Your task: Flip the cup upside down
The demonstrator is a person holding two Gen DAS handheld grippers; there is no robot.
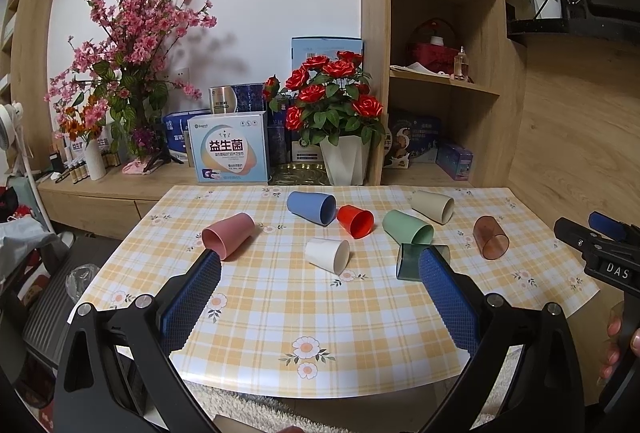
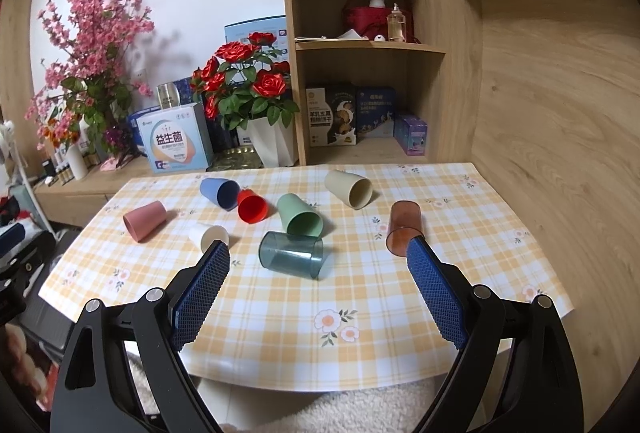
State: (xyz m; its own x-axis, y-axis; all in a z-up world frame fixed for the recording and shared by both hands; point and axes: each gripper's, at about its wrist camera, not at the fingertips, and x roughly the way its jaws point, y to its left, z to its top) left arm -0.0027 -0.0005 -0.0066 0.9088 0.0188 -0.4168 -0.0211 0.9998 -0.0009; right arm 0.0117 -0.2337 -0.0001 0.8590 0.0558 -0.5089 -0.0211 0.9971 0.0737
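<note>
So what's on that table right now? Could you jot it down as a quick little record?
surface: table with checked cloth
cups: eight, all lying on their sides
colours: pink cup, blue cup, red cup, white cup, green cup, beige cup, brown clear cup, teal clear cup
left gripper: jaws open, empty
right gripper: jaws open, empty

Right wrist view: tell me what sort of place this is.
Most likely a home living or dining room: a table with a plaid floral cloth, wooden shelves of boxes and bottles, and potted red roses.
</note>
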